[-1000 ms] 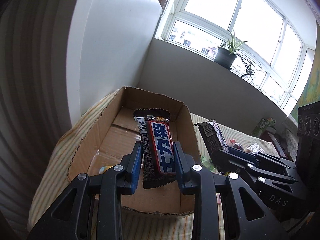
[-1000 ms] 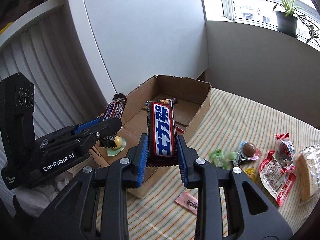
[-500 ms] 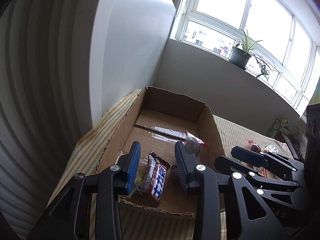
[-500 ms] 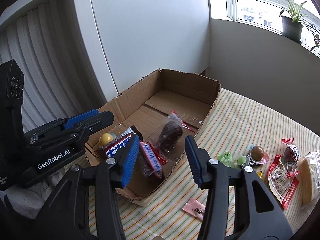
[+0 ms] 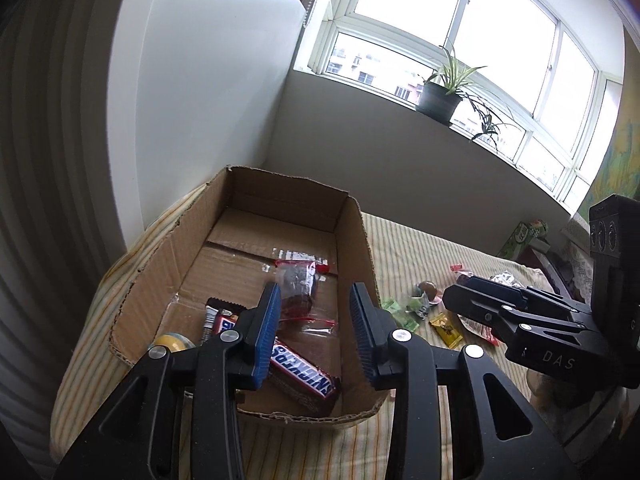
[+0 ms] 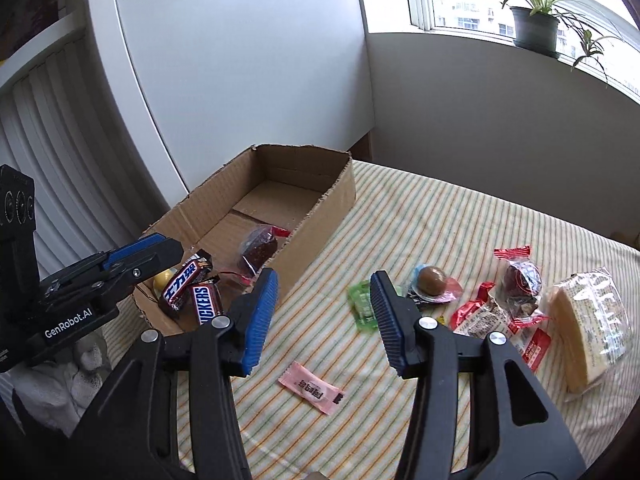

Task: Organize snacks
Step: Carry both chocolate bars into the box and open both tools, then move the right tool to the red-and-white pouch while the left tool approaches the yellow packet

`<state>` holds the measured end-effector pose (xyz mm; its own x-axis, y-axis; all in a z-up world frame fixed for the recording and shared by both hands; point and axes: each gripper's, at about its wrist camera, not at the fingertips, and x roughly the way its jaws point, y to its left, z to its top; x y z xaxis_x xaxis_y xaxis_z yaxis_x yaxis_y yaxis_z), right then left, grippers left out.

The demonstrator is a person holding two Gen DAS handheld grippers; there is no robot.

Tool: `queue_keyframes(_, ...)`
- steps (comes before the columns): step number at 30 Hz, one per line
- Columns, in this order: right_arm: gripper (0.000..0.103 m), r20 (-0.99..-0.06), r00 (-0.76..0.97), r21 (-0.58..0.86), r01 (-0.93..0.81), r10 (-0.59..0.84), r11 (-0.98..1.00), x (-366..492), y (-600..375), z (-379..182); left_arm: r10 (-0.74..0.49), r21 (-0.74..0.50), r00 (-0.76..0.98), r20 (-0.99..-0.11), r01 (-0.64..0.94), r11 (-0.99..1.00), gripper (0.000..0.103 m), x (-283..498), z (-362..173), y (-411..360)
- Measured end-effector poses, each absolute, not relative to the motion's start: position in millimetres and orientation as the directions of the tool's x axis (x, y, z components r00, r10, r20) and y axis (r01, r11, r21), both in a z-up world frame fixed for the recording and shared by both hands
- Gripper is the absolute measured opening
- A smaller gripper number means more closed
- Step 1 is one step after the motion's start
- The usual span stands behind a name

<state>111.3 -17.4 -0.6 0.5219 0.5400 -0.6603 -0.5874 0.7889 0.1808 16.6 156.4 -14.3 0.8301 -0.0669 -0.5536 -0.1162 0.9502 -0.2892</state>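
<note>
A cardboard box [image 5: 362, 240] [image 6: 320, 220] sits on the striped cloth. In its near end lie two Snickers bars [image 5: 304, 372] [image 6: 206, 304] [image 6: 186, 284], a yellow candy [image 5: 172, 342] and a dark snack in a clear bag [image 5: 298, 284] [image 6: 258, 248]. My left gripper [image 5: 315, 300] [image 6: 140, 256] hangs open and empty over the box's near end. My right gripper [image 6: 324, 292] [image 5: 480, 308] stands open and empty over the cloth just right of the box.
Loose snacks lie on the cloth to the right: a green candy [image 6: 362, 306], a chocolate ball [image 6: 434, 280], red packets [image 6: 520, 280], a bread pack [image 6: 588, 328] and a pink sachet [image 6: 312, 388]. A white cabinet [image 6: 240, 80] stands behind the box.
Both grippers opened and let go of their Snickers bars, which now lie in the box. Both drew back, and the right one shifted right over the cloth.
</note>
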Motion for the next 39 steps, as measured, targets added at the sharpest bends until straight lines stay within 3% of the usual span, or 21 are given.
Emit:
queue_keyframes(10,0.05,-0.699,0.512,0.263,-0.465,0.5,0.845,140,-98,-17,-0.18,-0.269,0.803,-0.568,0.025,0.963,0.034,24,-16,100)
queue_keyframes(15,0.05,-0.731,0.48,0.302,-0.41,0.485,0.86,157,-122,-37,-0.253,-0.283,0.755,-0.605,0.093,0.955,0.04,36,-25,68)
queue_keyframes(22,0.05,-0.752,0.442,0.328,-0.393,0.489,0.859,179,-145,-55,-0.334,-0.338,0.656,-0.677,0.126,0.933,0.04,65,-49,35)
queue_keyframes(24,0.051,-0.751,0.427,0.351,-0.387,0.503,0.853,188,-150,-59,-0.335,-0.336,0.635,-0.696,0.125,0.934,0.04,73,-55,26)
queue_keyframes(28,0.065,-0.746,0.396,0.39,-0.391,0.535,0.833,201,-151,-63,-0.333,-0.337,0.61,-0.72,0.112,0.935,0.04,88,-62,15)
queue_keyframes(39,0.065,-0.773,0.345,0.36,-0.454,0.533,0.815,193,-148,-60,-0.29,-0.282,0.58,-0.762,0.106,0.954,0.04,98,-75,-4)
